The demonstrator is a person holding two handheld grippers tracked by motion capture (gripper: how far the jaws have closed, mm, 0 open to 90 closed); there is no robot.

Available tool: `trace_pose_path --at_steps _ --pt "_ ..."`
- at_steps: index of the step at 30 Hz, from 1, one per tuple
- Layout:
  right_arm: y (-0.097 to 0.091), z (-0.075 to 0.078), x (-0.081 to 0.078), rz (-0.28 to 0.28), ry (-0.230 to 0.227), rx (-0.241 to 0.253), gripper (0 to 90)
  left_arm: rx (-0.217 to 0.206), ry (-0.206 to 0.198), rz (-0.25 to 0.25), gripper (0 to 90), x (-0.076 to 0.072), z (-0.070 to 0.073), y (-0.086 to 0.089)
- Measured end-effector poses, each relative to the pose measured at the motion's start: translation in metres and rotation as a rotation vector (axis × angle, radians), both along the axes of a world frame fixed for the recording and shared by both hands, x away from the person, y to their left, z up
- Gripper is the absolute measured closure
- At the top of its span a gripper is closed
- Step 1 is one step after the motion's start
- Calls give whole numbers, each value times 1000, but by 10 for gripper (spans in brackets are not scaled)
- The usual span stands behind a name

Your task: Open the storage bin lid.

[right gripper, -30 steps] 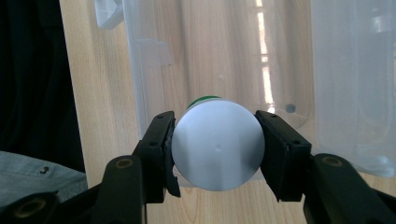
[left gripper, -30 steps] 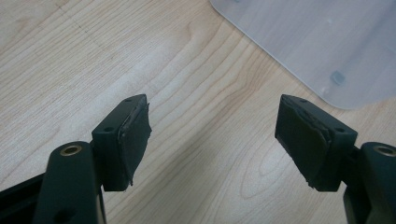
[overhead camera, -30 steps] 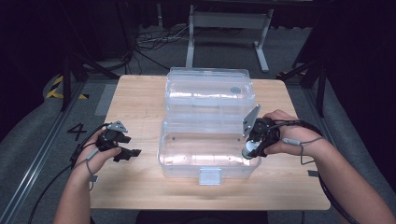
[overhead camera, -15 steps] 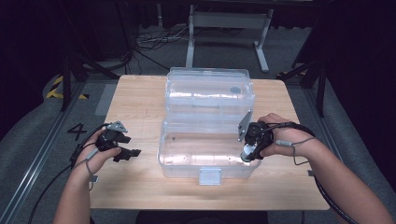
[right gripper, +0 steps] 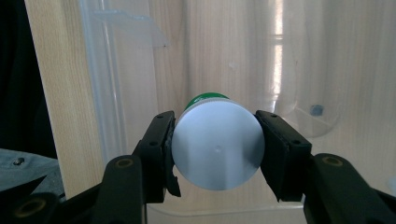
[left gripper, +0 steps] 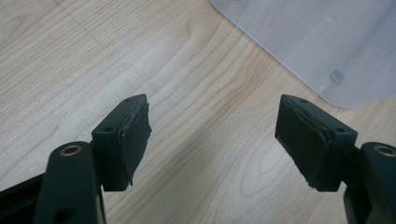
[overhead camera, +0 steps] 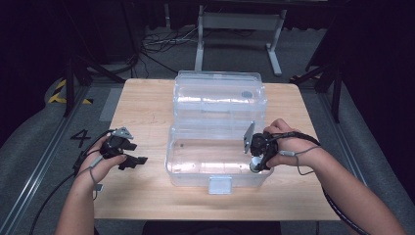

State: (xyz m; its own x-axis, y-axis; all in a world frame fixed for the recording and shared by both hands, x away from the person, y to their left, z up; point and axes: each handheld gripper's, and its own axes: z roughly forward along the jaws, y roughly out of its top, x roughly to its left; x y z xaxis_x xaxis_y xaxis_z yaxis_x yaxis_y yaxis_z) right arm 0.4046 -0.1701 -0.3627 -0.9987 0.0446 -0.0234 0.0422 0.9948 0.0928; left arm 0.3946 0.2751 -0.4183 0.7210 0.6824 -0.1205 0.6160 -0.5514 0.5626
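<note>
White-bottomed cylinder [right gripper: 215,143] with green top (a bottle, probably) is sitting pinched between the right gripper [overhead camera: 258,152] jaws, centre-right of the high view, over the clear bin [overhead camera: 215,152]. Release appears pending. Left gripper [left gripper: 215,140] is idling at lower left, jaws spread above the bench [overhead camera: 142,112].

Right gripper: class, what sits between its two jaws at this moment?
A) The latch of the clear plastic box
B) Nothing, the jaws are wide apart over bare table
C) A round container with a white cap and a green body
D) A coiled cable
C. In the right gripper view the right gripper has its jaws closed on the round container, white cap facing the camera, green behind it.
</note>
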Motion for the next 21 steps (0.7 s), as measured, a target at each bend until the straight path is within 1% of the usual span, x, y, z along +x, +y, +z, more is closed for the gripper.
trace_pose_path --at_steps 2,3,7,12,20,21 --pt "1 -3 1 5 6 2 497 3 1 -4 270 0 0 1" --pt "1 -4 0 -5 9 -5 497 3 -1 -5 270 0 0 1" --pt "1 -8 2 -14 16 -19 497 -1 1 -4 270 0 0 1" --pt "1 -14 3 -8 30 -20 497 2 2 -5 270 0 0 1" --pt "5 -23 4 0 49 -52 497 3 7 -7 269 0 -1 0" --pt "5 -25 4 -5 49 -50 497 3 5 -8 269 1 -1 1"
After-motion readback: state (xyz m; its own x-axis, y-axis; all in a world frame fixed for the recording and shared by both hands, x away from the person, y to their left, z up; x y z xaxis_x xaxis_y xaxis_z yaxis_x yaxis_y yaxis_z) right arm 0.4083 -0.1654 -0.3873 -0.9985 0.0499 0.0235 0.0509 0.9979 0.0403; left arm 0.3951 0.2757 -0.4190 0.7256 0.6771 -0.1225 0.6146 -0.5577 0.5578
